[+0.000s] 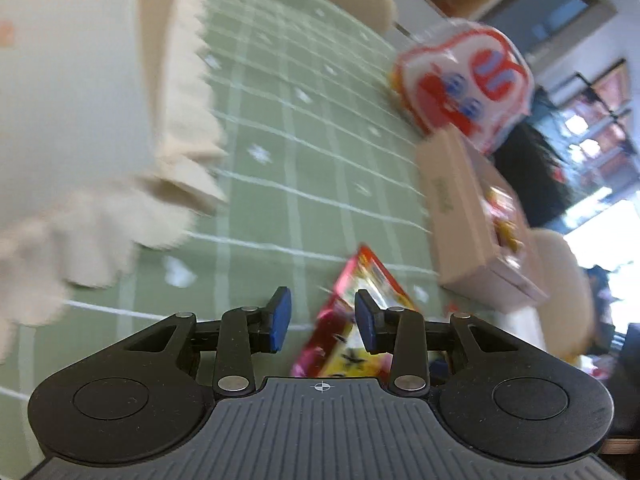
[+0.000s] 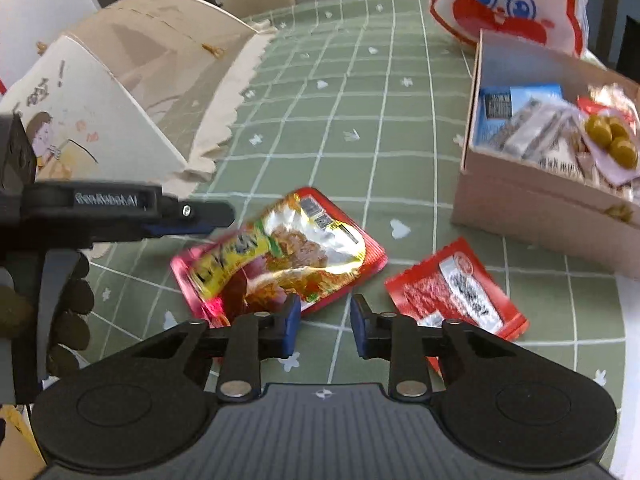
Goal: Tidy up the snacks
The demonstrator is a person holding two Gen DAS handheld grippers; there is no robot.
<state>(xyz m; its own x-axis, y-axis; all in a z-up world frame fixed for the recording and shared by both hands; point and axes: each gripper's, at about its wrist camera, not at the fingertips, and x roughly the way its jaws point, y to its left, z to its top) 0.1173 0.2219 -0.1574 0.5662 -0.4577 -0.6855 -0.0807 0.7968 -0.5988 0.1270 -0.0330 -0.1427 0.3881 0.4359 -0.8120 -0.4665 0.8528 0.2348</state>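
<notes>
In the right wrist view, a pale cartoon-printed bag (image 2: 100, 120) with a frayed edge lies on its side at nine to ten o'clock on the desk (image 2: 360, 100), which wears a green checked cloth. Just below it, at nine o'clock, the left tool (image 1: 322, 320) reaches in from the side, its tip over the upper left corner of a yellow-and-red snack packet (image 2: 280, 256); whether it touches is unclear. From its own blurred camera its blue pads stand apart, with the packet showing beyond the gap and nothing pinched. That packet lies flat near the centre. The right tool (image 2: 324, 328) hovers at six o'clock, pads apart over bare cloth, the packet's lower edge just beside its left pad. A smaller red packet (image 2: 456, 292) lies at four o'clock, apart from the first. At three o'clock sits an open cardboard box (image 2: 540, 200) holding several wrapped snacks. Behind it, at one o'clock, stands a big white-and-red bag (image 2: 500, 4) with a cartoon face.
</notes>
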